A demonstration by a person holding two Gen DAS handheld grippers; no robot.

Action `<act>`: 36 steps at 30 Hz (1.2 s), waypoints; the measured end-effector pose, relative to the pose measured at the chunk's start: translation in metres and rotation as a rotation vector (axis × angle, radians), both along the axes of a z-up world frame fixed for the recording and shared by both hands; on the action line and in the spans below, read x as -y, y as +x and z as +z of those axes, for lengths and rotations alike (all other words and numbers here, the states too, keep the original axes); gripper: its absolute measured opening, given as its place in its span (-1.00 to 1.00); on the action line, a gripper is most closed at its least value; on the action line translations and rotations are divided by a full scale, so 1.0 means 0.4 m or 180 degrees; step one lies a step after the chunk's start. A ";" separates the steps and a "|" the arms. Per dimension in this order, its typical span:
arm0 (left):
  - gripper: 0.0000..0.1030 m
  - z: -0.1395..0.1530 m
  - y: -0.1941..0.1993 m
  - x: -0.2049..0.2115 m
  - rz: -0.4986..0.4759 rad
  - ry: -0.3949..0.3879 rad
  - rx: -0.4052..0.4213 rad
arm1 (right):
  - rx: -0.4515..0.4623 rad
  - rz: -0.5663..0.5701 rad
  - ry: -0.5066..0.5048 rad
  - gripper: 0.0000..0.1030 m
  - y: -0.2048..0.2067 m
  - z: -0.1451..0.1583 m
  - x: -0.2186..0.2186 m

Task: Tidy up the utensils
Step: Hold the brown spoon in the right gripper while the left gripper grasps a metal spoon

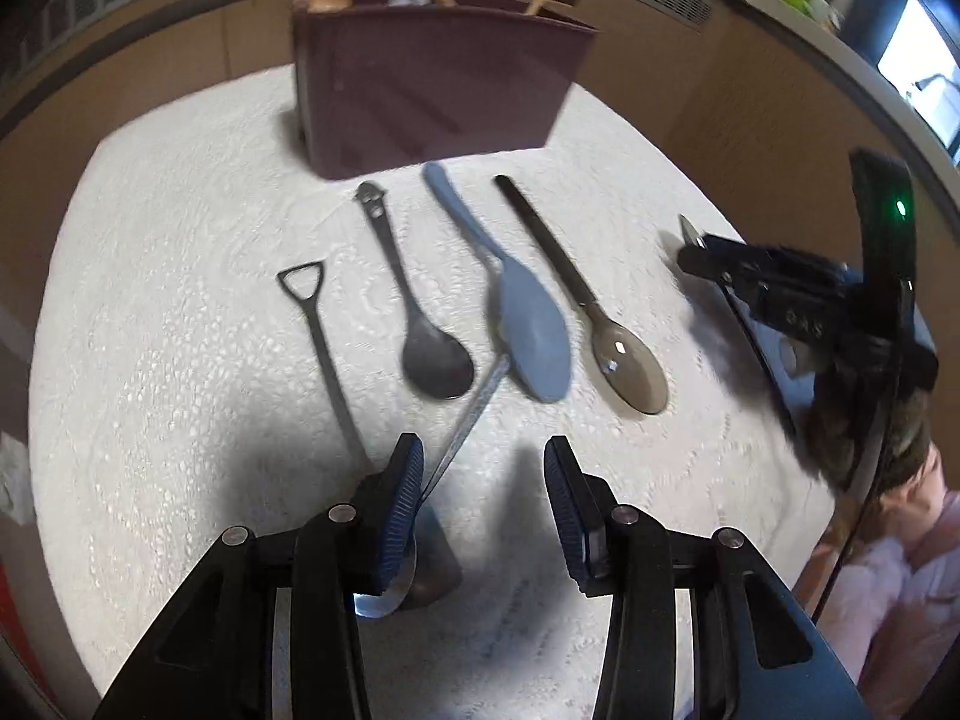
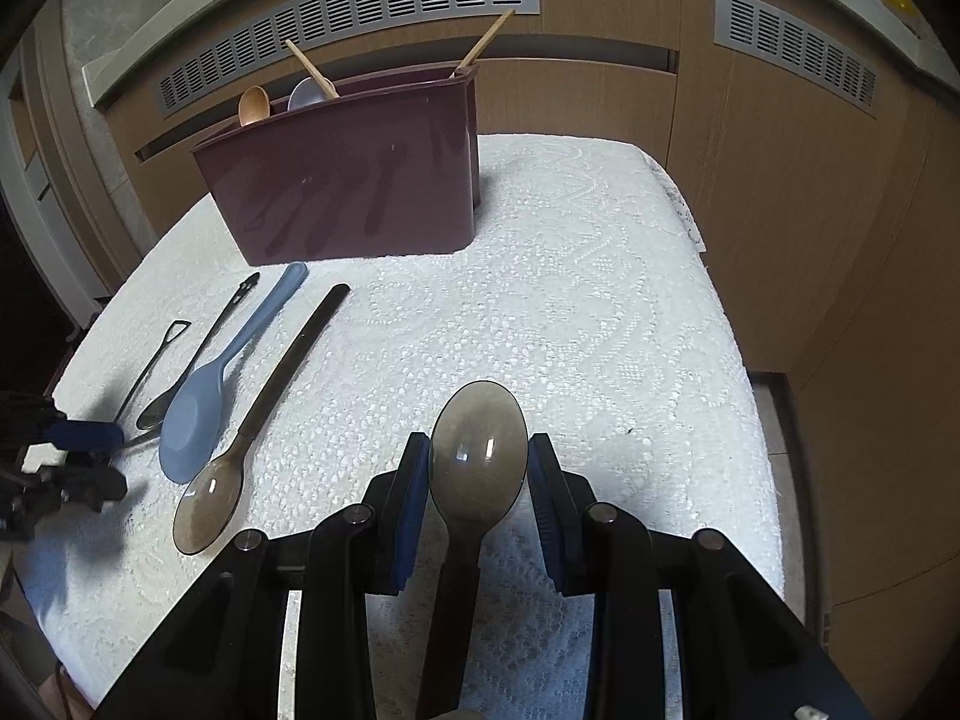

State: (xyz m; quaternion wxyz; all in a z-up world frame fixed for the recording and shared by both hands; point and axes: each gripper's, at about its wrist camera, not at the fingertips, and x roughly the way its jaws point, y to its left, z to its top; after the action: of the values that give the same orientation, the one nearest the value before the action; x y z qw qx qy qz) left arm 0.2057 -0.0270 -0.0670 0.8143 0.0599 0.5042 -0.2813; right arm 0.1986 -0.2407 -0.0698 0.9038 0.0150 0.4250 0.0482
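Right gripper [image 2: 479, 468] around smoky spoon [image 2: 479, 450]; left gripper [image 1: 483, 474] wide above steel spoon [image 1: 462, 426]

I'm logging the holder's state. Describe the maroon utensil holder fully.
The holder is a glossy maroon plastic tub, wide and straight-walled with rounded corners. It stands upright on the white lace cloth at the table's far edge, just behind the row of spoons. A wooden spoon, a grey spoon and two wooden sticks poke out.

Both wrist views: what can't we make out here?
- Silver spoon, left view: bowel end hidden behind the left gripper fingers; grip unclear.
- Smoky spoon, right view: handle cut off by the bottom edge, between the right gripper fingers.
- Maroon holder: contents hidden by its wall; only tops show.
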 end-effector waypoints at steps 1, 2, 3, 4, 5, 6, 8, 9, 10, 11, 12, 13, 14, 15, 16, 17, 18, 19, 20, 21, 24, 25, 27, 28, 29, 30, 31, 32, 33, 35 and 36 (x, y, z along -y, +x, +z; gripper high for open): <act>-0.16 0.012 -0.005 0.014 -0.0058 0.0060 0.0103 | 0.0004 -0.0002 -0.0002 -0.41 -0.001 0.001 0.000; -0.16 0.018 -0.003 0.021 -0.0097 0.0098 0.0180 | 0.0005 0.0000 -0.0001 -0.41 -0.002 0.001 0.001; -0.17 0.029 0.003 0.036 -0.0139 0.0169 0.0299 | 0.0004 0.0000 0.0000 -0.41 -0.003 0.001 0.000; -0.19 0.031 0.015 0.039 -0.0178 0.0242 0.0356 | 0.0001 0.0001 -0.0003 -0.41 -0.002 0.001 0.000; -0.20 0.026 0.041 0.047 -0.0203 0.0333 0.0388 | 0.0002 -0.0002 -0.0003 -0.41 -0.002 0.001 -0.001; -0.20 0.020 0.060 0.047 -0.0198 0.0383 0.0367 | 0.0003 0.0002 0.0003 -0.41 -0.004 0.002 0.000; -0.20 0.006 0.090 0.045 -0.0146 0.0413 0.0290 | 0.0011 0.0004 0.0019 -0.41 -0.006 0.003 0.002; -0.20 0.004 0.099 0.046 -0.0141 0.0338 0.0218 | 0.0012 0.0005 0.0030 -0.41 -0.007 0.003 0.004; -0.20 0.004 0.098 0.050 -0.0177 0.0229 0.0163 | 0.0010 0.0005 0.0043 -0.41 -0.008 0.003 0.005; -0.20 0.004 0.090 0.061 -0.0252 0.0125 0.0131 | 0.0004 0.0006 0.0053 -0.41 -0.007 0.002 0.007; -0.20 0.000 0.080 0.073 -0.0327 0.0063 0.0112 | -0.0006 0.0010 0.0061 -0.41 -0.006 0.001 0.008; -0.20 -0.005 0.069 0.085 -0.0392 0.0041 0.0113 | -0.0014 0.0017 0.0063 -0.41 -0.005 0.000 0.007; -0.20 -0.007 0.057 0.099 -0.0429 0.0086 0.0173 | -0.0020 0.0026 0.0059 -0.41 -0.004 0.000 0.006; -0.20 -0.008 0.053 0.106 -0.0455 0.0097 0.0178 | -0.0021 0.0030 0.0056 -0.41 -0.004 0.000 0.005; -0.20 -0.008 0.054 0.105 -0.0479 0.0051 0.0137 | -0.0020 0.0035 0.0053 -0.41 -0.006 0.001 0.005; -0.20 -0.007 0.056 0.103 -0.0465 0.0030 0.0114 | -0.0015 0.0037 0.0052 -0.41 -0.007 0.001 0.005; -0.20 -0.005 0.060 0.095 -0.0424 0.0050 0.0122 | -0.0012 0.0033 0.0053 -0.41 -0.007 0.002 0.005; -0.20 -0.004 0.061 0.084 -0.0368 0.0120 0.0168 | -0.0012 0.0031 0.0057 -0.41 -0.007 0.002 0.007; -0.20 -0.003 0.062 0.073 -0.0317 0.0198 0.0209 | -0.0016 0.0033 0.0061 -0.41 -0.007 0.002 0.007; -0.20 -0.006 0.063 0.065 -0.0264 0.0282 0.0240 | -0.0020 0.0037 0.0059 -0.41 -0.006 0.002 0.006; -0.18 -0.031 0.068 0.029 -0.0079 0.0514 0.0255 | -0.0022 0.0053 0.0053 -0.41 -0.005 0.002 0.005; -0.18 -0.036 0.069 0.012 -0.0009 0.0548 0.0249 | -0.0021 0.0053 0.0051 -0.41 -0.005 0.003 0.006; -0.18 -0.037 0.071 -0.025 0.0131 0.0539 0.0252 | -0.0019 0.0051 0.0048 -0.41 -0.006 0.004 0.005; -0.18 -0.037 0.073 -0.038 0.0195 0.0557 0.0263 | -0.0023 0.0053 0.0043 -0.41 -0.006 0.004 0.004; -0.18 -0.037 0.075 -0.050 0.0268 0.0595 0.0289 | -0.0027 0.0055 0.0037 -0.41 -0.005 0.003 0.004; -0.18 -0.036 0.078 -0.062 0.0307 0.0570 0.0281 | -0.0033 0.0062 0.0029 -0.41 -0.005 0.003 0.002; -0.18 -0.033 0.078 -0.069 0.0308 0.0493 0.0259 | -0.0033 0.0070 0.0019 -0.41 -0.004 0.002 0.001; -0.18 -0.026 0.074 -0.070 0.0274 0.0426 0.0257 | -0.0032 0.0074 0.0012 -0.41 -0.004 0.002 -0.001; -0.18 -0.018 0.070 -0.062 0.0222 0.0379 0.0268 | -0.0032 0.0078 0.0004 -0.41 -0.005 0.002 -0.002; -0.18 -0.002 0.066 -0.048 0.0161 0.0331 0.0337 | -0.0038 0.0081 -0.0003 -0.41 -0.004 0.002 -0.003; -0.19 0.002 0.071 -0.039 0.0174 0.0307 0.0337 | -0.0040 0.0083 -0.0006 -0.41 -0.004 0.002 -0.004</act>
State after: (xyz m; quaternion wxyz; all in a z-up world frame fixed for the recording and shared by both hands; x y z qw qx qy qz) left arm 0.2340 -0.0113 -0.0660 0.8433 0.1001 0.4749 -0.2308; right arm 0.1968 -0.2393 -0.0689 0.9004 0.0089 0.4308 0.0594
